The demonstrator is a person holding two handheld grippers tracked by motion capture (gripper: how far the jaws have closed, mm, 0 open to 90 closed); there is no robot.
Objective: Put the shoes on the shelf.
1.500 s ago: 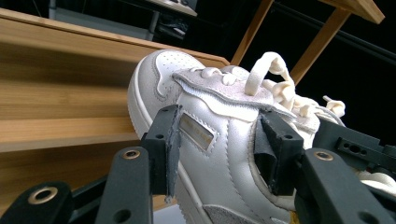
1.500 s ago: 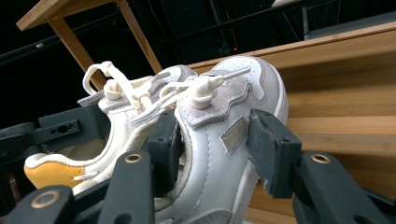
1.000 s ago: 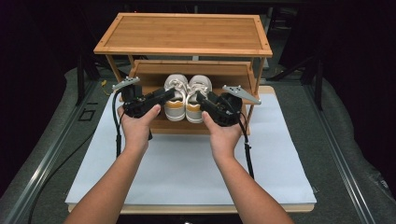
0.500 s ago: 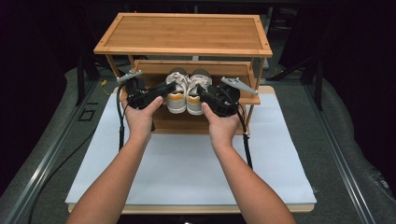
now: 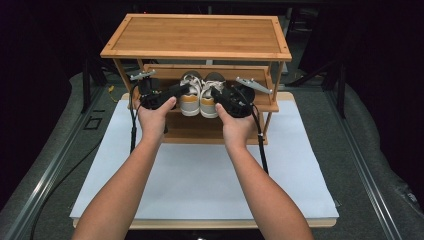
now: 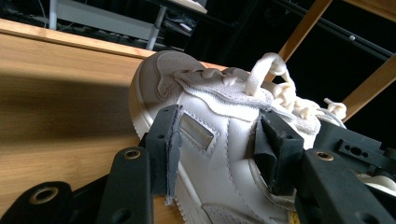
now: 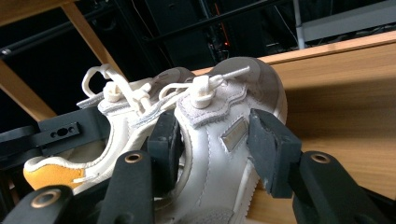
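both forearms are bare, with no sleeve in view, and each hand wraps a chunky black gripper: the left gripper [image 5: 184, 90] and the right gripper [image 5: 214, 93], either side of the shoe rack [image 5: 197, 35]. each carries a grey three-cornered plate on top, and a black cable trails from each body back away from the shoe rack. seen close, the jaws are matte black bars with round brass-ringed screw holes, tipped with dark rubbery pads [image 6: 169, 140] whose edges look worn and frayed.
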